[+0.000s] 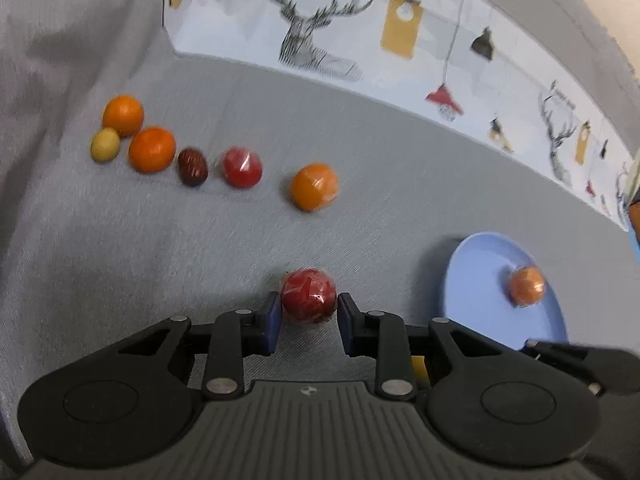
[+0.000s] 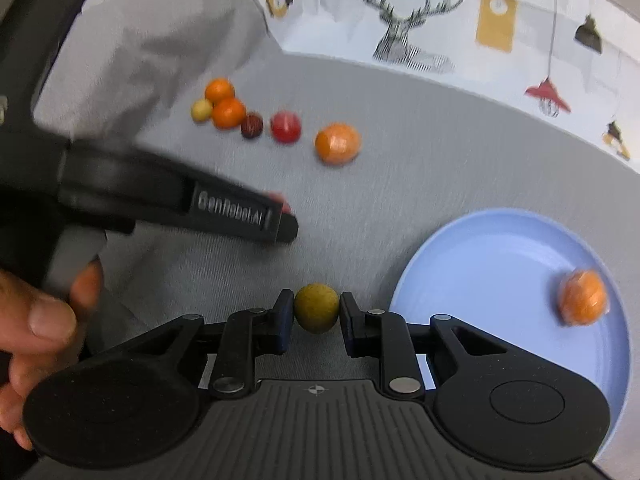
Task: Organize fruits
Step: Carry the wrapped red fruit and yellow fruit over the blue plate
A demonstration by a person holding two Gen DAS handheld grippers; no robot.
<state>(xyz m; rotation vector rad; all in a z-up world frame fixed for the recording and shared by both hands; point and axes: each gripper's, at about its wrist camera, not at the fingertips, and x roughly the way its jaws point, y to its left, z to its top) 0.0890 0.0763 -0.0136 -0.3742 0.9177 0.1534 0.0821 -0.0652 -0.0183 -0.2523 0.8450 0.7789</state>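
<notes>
In the left wrist view my left gripper is shut on a red wrapped fruit, with a pad pressing on each side of it. My right gripper is shut on a small yellow-green fruit, just left of a light blue plate. One orange wrapped fruit lies on that plate. The right wrist view shows the left gripper from the side, with the red fruit peeking over its tip. The plate and its orange fruit lie to the right of the left gripper.
Several fruits lie in a row on the grey cloth farther back: two oranges, a yellowish one, a dark brown one, a red one and an orange wrapped one. A printed backdrop stands behind. A hand is at the left.
</notes>
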